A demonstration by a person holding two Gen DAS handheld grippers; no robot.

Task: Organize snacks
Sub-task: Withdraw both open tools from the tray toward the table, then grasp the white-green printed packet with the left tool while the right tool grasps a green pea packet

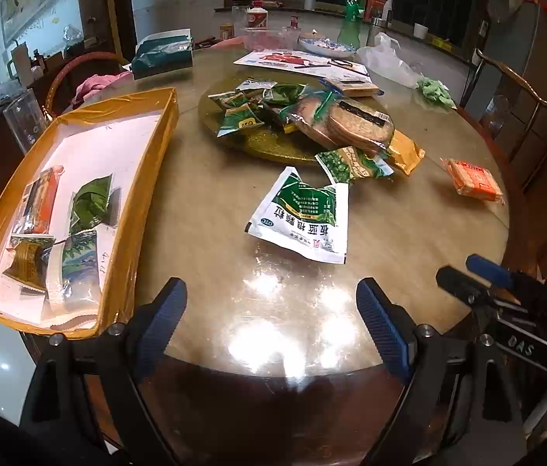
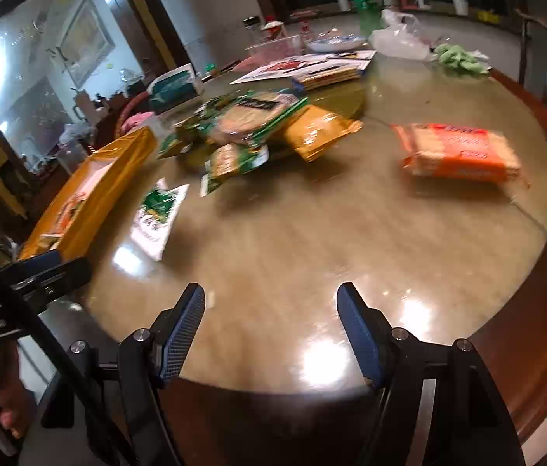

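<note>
Snacks piled mid-table, both grippers empty

Snacks (image 1: pixel 304 116) lie heaped on a gold turntable (image 1: pixel 273 151) in the middle of the round table (image 1: pixel 211 202): small green packets on the far left of the heap, a clear bag of brown rounds on top, a yellow pouch (image 1: pixel 405 151) hanging off the near right edge. A green-and-white sachet (image 1: pixel 304 217) lies flat on the tabletop, just near of the turntable. Well to the right, apart from the heap, sits an orange pack of crackers (image 2: pixel 463 153).

On the left edge of the table stands a yellow-rimmed tray (image 1: pixel 157 147), white inside, with a few packets already in its near end (an orange one, a green one and a couple more, overlapping).

The left gripper (image 1: pixel 273 322) hangs over the near edge of the table, jaws spread wide with nothing between them. The right gripper (image 2: pixel 271 330) is beside it on the right, jaws likewise parted and empty. The right wrist view is blurred.

Bottles, a plate and a plastic bag crowd the far side.
</note>
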